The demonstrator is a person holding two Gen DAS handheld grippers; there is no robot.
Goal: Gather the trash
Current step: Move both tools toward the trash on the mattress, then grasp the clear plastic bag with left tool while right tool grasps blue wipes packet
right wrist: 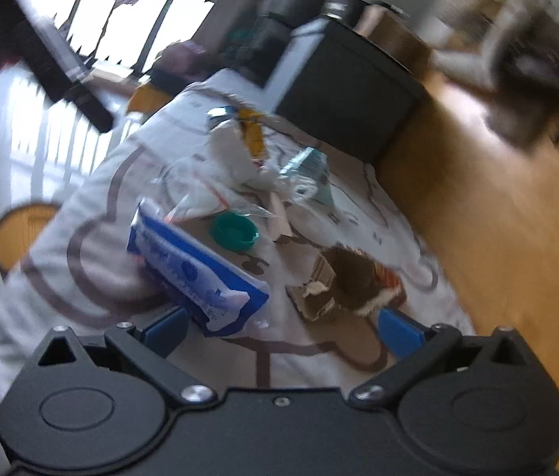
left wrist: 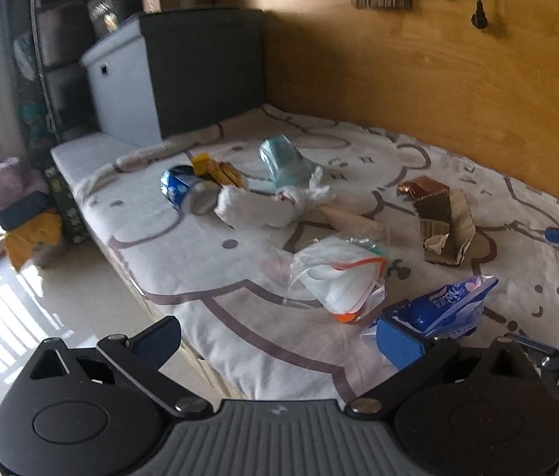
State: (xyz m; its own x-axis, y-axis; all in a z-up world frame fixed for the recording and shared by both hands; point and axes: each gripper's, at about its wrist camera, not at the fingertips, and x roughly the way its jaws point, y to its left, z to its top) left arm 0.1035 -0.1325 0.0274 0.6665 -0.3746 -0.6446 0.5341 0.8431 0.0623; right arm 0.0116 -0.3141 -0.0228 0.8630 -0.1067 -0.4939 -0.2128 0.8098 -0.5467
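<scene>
Trash lies scattered on a bed with a bear-print sheet [left wrist: 208,273]. In the left wrist view I see a crushed blue can [left wrist: 184,192], a yellow wrapper [left wrist: 218,172], a knotted white bag [left wrist: 263,206], a teal pack [left wrist: 285,160], a clear zip bag [left wrist: 339,277], torn cardboard [left wrist: 444,224] and a blue tissue packet [left wrist: 444,309]. My left gripper [left wrist: 279,343] is open, its right finger next to the blue packet. My right gripper [right wrist: 281,327] is open above the blue packet [right wrist: 196,273] and the cardboard [right wrist: 342,285]. A green lid [right wrist: 235,232] lies beyond.
A wooden wall panel [left wrist: 458,91] runs along the far side of the bed. A dark and grey storage box [left wrist: 176,75] stands at the bed's end. The tiled floor [left wrist: 41,309] lies left of the bed, with a window railing beyond.
</scene>
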